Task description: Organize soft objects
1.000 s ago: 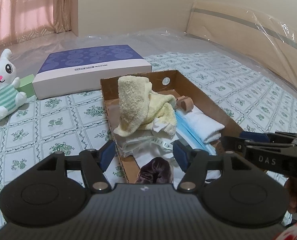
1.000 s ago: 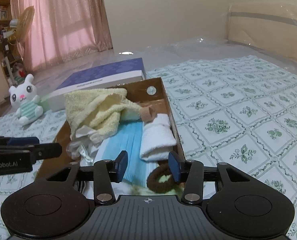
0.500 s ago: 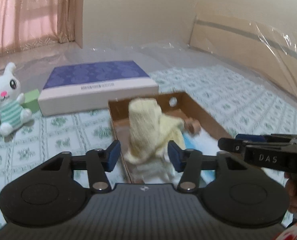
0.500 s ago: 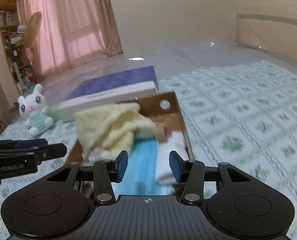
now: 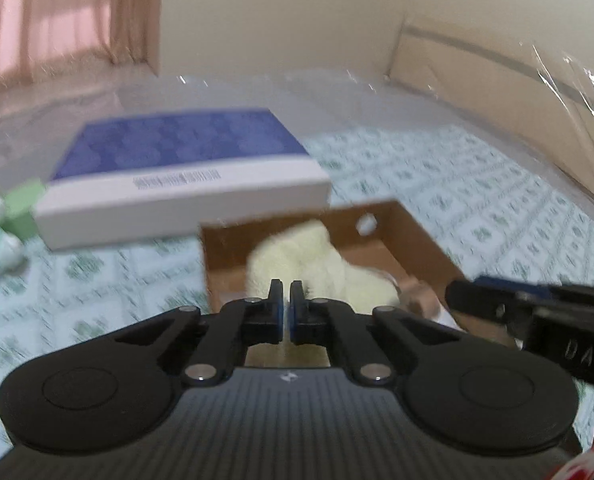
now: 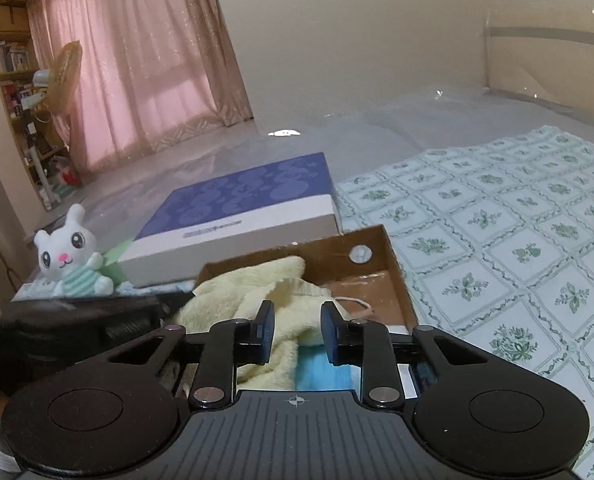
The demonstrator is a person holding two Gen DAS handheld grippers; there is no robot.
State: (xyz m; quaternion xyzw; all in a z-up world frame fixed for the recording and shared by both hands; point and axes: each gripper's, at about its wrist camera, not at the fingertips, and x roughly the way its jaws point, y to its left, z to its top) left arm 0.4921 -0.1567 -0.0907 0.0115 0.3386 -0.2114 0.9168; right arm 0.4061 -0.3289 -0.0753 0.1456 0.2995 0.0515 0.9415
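A brown cardboard box (image 6: 393,276) lies on the bed and holds a yellow towel (image 6: 257,300), a blue face mask (image 6: 321,372) and white cloth. The box (image 5: 413,236) and towel (image 5: 297,256) also show, blurred, in the left wrist view. My left gripper (image 5: 285,294) is shut with nothing between its pads, raised above the box's near end. My right gripper (image 6: 295,322) is partly open and empty, above the towel and mask. A white bunny plush (image 6: 71,258) sits at the left beside a green block (image 6: 115,262).
A flat blue and white box (image 6: 241,212) lies behind the cardboard box. The bed has a green floral sheet (image 6: 497,240) on the right and plastic wrap at the far end. A headboard (image 5: 497,80), curtains (image 6: 137,64) and a shelf are beyond.
My left gripper has shut from open. My right gripper has narrowed. Both have pulled up and back, so the box sits lower in each view.
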